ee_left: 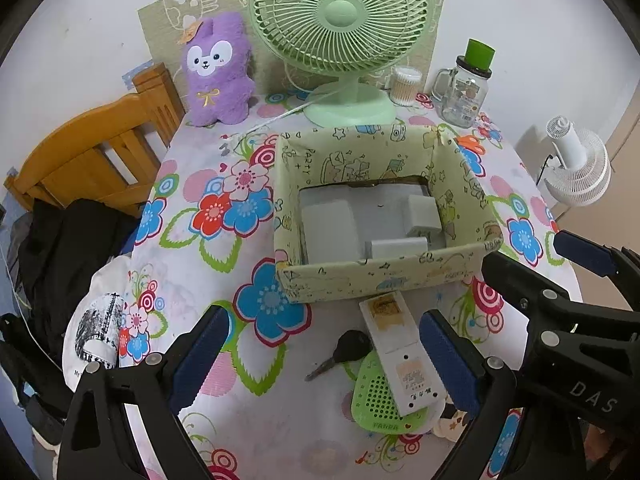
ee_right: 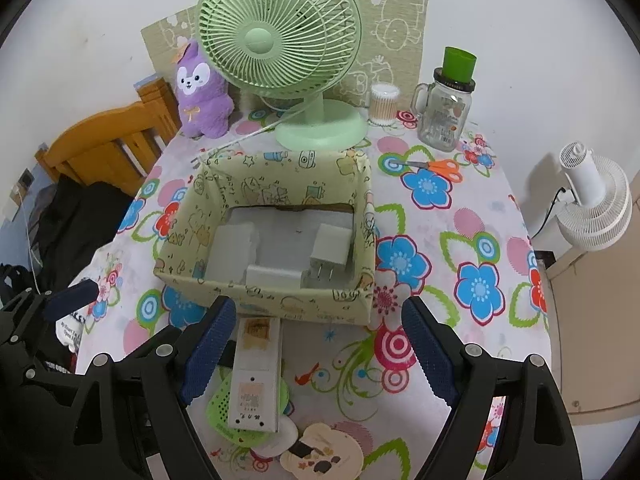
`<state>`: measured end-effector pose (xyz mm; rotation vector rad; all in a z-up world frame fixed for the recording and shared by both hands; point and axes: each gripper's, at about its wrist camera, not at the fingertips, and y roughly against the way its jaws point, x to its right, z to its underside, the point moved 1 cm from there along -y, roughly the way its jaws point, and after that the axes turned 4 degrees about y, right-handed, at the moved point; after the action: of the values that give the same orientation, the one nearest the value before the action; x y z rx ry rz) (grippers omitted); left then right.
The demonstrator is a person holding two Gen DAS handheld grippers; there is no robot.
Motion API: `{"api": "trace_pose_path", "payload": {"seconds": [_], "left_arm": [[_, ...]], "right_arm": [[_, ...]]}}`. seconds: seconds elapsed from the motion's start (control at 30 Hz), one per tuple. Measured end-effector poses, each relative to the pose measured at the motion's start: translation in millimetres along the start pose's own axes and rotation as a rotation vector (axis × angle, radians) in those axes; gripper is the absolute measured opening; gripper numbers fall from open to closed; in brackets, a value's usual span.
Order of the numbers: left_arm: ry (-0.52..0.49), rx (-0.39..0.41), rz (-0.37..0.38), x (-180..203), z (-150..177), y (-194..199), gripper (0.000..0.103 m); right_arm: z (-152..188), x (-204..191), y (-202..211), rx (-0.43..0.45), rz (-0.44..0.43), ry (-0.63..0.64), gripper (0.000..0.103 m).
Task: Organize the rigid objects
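Presently catalogued, ahead of both claws: one paper-covered cardboard box (ee_left: 384,276), already holding a white plug adapter (ee_right: 329,249) and two pale blocks, one flat (ee_left: 330,230), one small (ee_left: 396,247).

Left gripper (ee_left: 324,354): jaws spread wide, nothing pinched. Between its fingers, on the flowered tablecloth (ee_left: 192,208), are found a black-headed key (ee_left: 340,354) and a white remote control (ee_left: 400,354), the latter lying on a green perforated disc (ee_left: 374,400) and touching the box's near wall.

Right gripper (ee_right: 318,352): jaws likewise spread, empty. The same remote is seen just inside its left finger; an illustrated card (ee_right: 324,454) lies below.

Step judged in hand: selection of the next loose item, with neither claw yet committed. The next move is judged to call for one claw to be lowered over the remote, closed across its narrow sides, and lifted over the box wall.
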<state>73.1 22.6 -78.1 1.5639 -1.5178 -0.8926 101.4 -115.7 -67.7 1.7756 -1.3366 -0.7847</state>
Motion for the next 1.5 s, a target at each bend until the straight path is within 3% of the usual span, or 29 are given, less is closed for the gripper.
{"api": "trace_pose_path", "payload": {"seconds": [0.3,1.13,1.5], "left_arm": [[-0.013,-0.027,0.006,-6.5,14.9,-12.3,0.096],[-0.076,-0.193,0.020,-28.2,50.2,-81.2,0.094],[-0.106,-0.242,0.042,-28.7,54.1,-104.1,0.092]], "right_arm": [[15.9,-8.5,-9.0,-0.032,0.006,0.005,0.087],[50.7,-44.2,-75.1,-0.197,0.016,0.034,0.083],[53.7,-54.4,-97.9,-0.239,-0.030,0.034,0.068]]}}
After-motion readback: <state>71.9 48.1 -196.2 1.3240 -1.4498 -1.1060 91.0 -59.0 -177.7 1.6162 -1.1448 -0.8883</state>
